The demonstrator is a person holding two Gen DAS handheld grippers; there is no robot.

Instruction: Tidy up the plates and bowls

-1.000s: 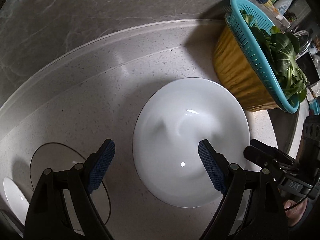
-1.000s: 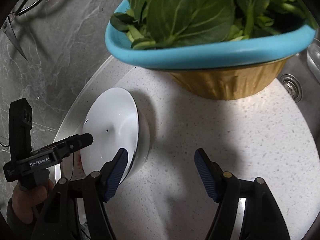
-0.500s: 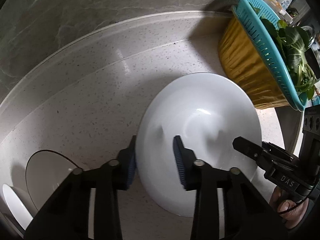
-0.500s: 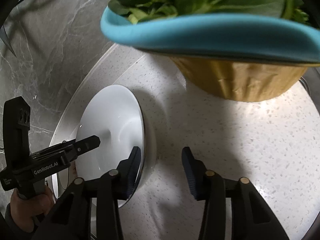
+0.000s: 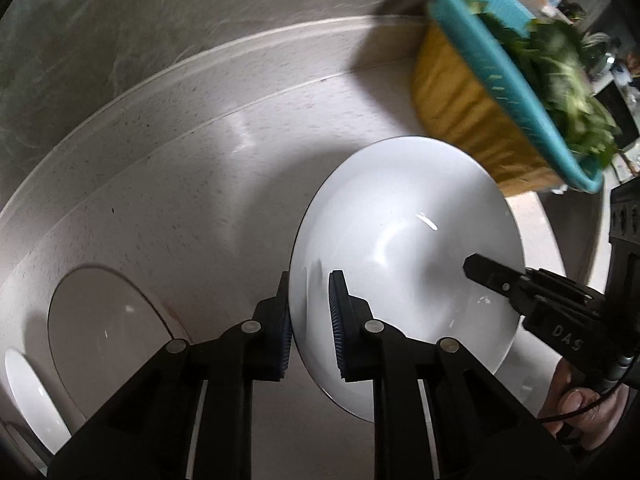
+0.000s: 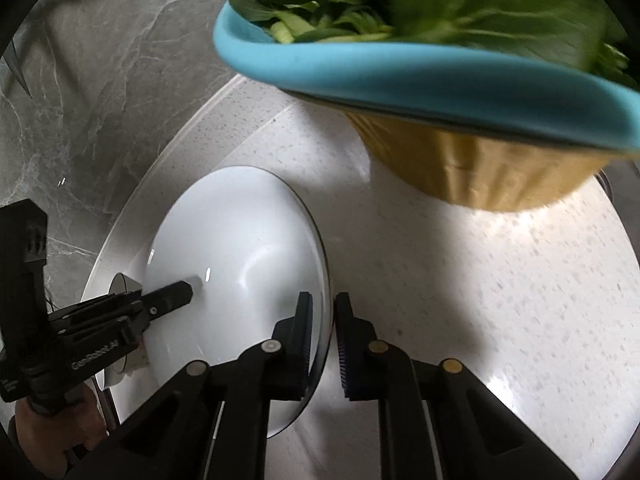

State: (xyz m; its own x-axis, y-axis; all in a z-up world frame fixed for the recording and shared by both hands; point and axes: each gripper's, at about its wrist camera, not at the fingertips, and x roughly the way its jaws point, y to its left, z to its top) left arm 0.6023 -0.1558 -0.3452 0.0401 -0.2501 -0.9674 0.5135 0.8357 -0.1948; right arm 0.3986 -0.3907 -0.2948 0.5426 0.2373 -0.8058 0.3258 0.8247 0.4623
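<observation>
A large white bowl sits on the speckled white counter. My left gripper has its jaws closing on the bowl's left rim, one blue pad inside and one outside, both pressing on it. My right gripper is closing the same way on the opposite rim, with the thin edge pinched between its pads. Each view shows the other gripper reaching over the bowl from the far side. A clear glass plate and a small white dish lie to the left.
A teal colander of leafy greens stands in a yellow basin just behind the bowl, overhanging it in the right wrist view. A grey marble wall runs along the counter's back. A hand holds each gripper's handle.
Both grippers went from wide open to pinched on opposite rims of the white bowl. Both cameras now look blurred at the basket, and the bowl sits further right in the left view.
</observation>
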